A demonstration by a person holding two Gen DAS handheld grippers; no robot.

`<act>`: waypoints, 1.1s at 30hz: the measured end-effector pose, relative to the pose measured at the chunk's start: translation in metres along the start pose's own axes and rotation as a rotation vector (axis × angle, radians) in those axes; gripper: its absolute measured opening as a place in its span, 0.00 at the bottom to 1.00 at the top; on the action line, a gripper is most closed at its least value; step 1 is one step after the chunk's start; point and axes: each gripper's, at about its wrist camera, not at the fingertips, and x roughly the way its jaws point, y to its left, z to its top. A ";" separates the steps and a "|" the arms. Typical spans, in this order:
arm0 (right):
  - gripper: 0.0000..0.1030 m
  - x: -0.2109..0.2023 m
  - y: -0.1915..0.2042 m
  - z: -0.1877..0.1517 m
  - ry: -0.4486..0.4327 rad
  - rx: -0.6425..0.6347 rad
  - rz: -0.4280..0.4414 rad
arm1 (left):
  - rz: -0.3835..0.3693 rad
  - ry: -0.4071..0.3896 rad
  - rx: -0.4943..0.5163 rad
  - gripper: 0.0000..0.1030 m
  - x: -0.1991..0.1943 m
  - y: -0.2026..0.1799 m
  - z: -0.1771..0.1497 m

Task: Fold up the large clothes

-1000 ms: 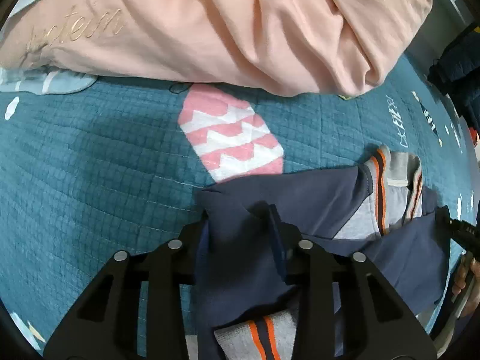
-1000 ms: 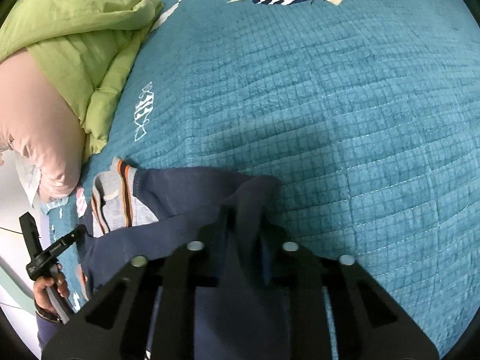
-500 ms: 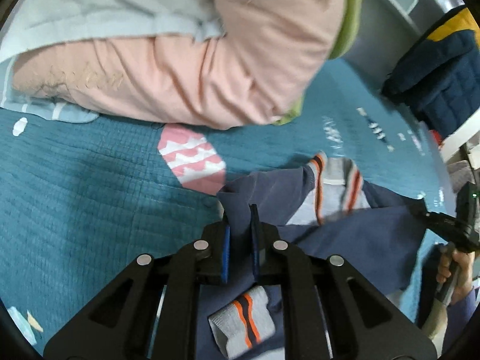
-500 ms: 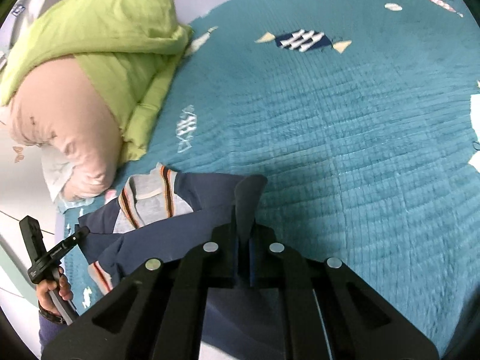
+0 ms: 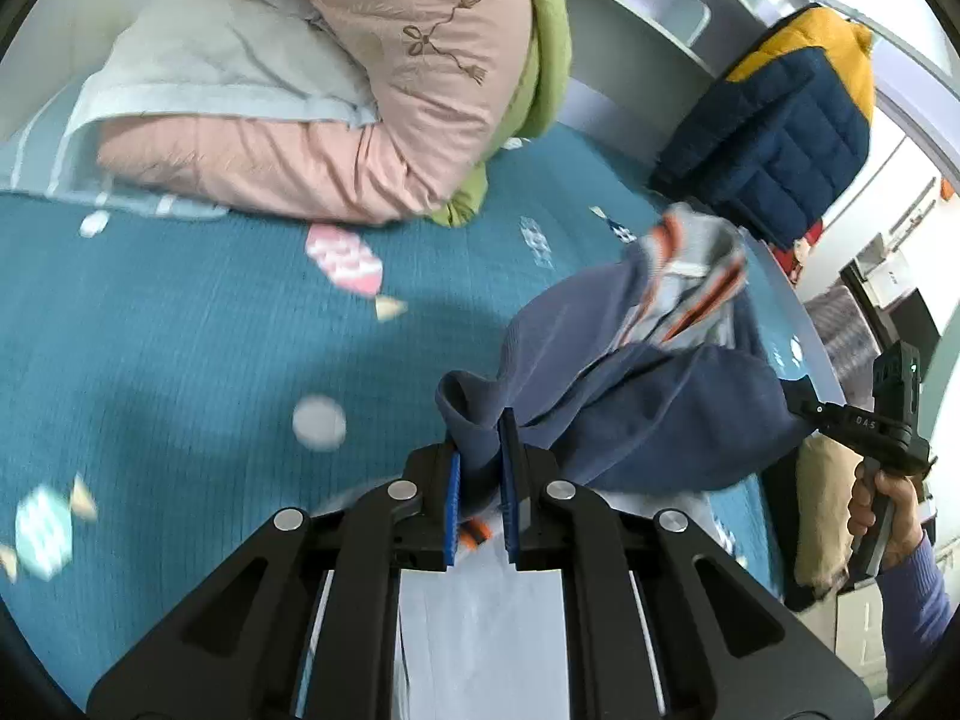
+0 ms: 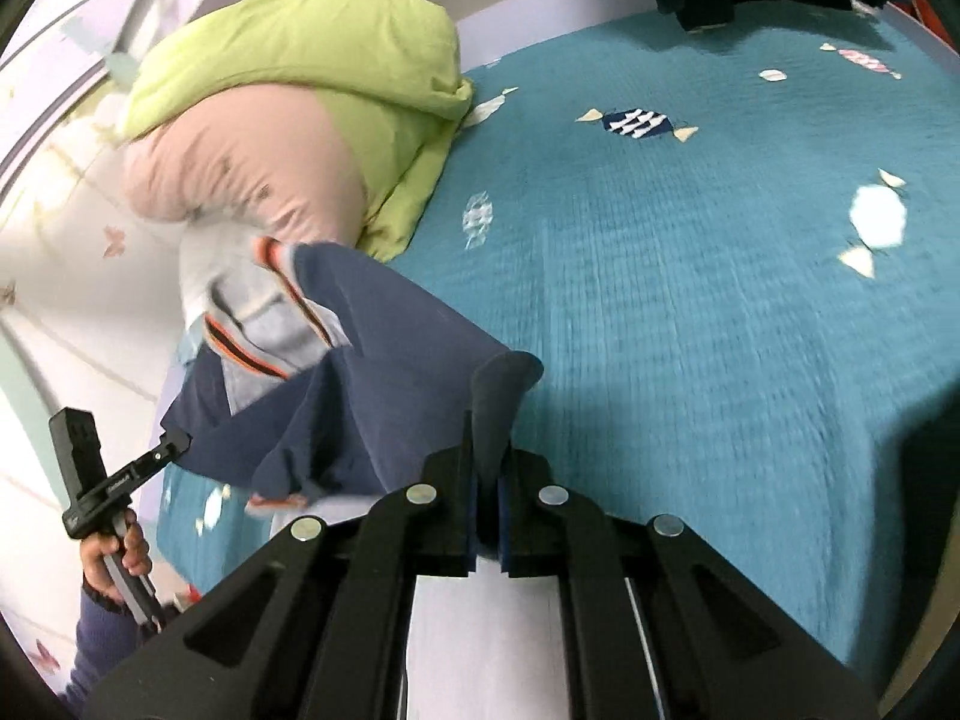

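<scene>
Left wrist view: left gripper [image 5: 480,450] pinched tight on a bunched fold of the navy garment [image 5: 648,420]. Right gripper [image 6: 487,450] likewise clamped on another corner. Garment slung between both, clear of the teal bedspread [image 5: 180,330], grey-and-orange collar [image 5: 690,276] sagging. Risks noted: thin bite on bulky cloth, likely slip under the garment's weight; uneven pull, twisted lay-down; drift towards piled bedding [image 6: 300,96].

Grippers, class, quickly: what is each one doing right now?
Left gripper: shut on the navy sweater.
Right gripper: shut on another fold of the navy sweater.
</scene>
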 end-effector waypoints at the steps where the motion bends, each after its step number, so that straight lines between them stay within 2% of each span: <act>1: 0.04 -0.012 0.002 -0.016 0.010 -0.006 0.000 | -0.012 0.007 -0.005 0.10 -0.011 -0.001 -0.015; 5: 0.04 -0.041 0.004 -0.069 0.051 -0.029 -0.025 | 0.005 0.061 0.024 0.10 -0.038 -0.005 -0.081; 7: 0.04 -0.046 -0.002 -0.105 0.103 -0.018 -0.051 | 0.012 0.102 0.029 0.10 -0.045 -0.004 -0.115; 11: 0.05 -0.033 -0.021 -0.167 0.216 -0.007 -0.124 | 0.037 0.201 0.006 0.11 -0.038 0.005 -0.175; 14: 0.11 -0.020 -0.042 -0.201 0.283 0.033 -0.151 | 0.056 0.284 0.024 0.14 -0.023 0.003 -0.210; 16: 0.12 -0.020 -0.049 -0.214 0.282 0.060 -0.185 | 0.088 0.278 0.038 0.14 -0.024 -0.001 -0.218; 17: 0.12 -0.024 -0.049 -0.215 0.269 0.071 -0.175 | 0.090 0.271 0.037 0.14 -0.026 -0.001 -0.218; 20: 0.17 -0.038 -0.043 -0.215 0.244 0.076 -0.165 | 0.101 0.264 0.043 0.25 -0.039 -0.003 -0.214; 21: 0.23 -0.043 -0.040 -0.213 0.243 0.067 -0.177 | 0.123 0.261 0.048 0.38 -0.046 -0.005 -0.213; 22: 0.33 -0.048 -0.037 -0.213 0.241 0.050 -0.200 | 0.123 0.253 0.050 0.45 -0.052 -0.005 -0.214; 25: 0.39 -0.069 -0.031 -0.213 0.202 0.023 -0.193 | 0.140 0.197 0.043 0.62 -0.081 -0.006 -0.210; 27: 0.39 -0.080 -0.026 -0.211 0.171 0.016 -0.171 | 0.154 0.149 0.046 0.64 -0.098 -0.007 -0.205; 30: 0.40 -0.089 -0.019 -0.204 0.123 0.027 -0.123 | 0.149 0.130 0.052 0.65 -0.097 -0.014 -0.197; 32: 0.37 -0.079 -0.013 -0.201 0.103 0.044 -0.108 | 0.142 0.127 0.043 0.65 -0.084 -0.022 -0.193; 33: 0.30 -0.069 -0.012 -0.201 0.115 0.064 -0.103 | 0.126 0.128 0.036 0.65 -0.077 -0.026 -0.190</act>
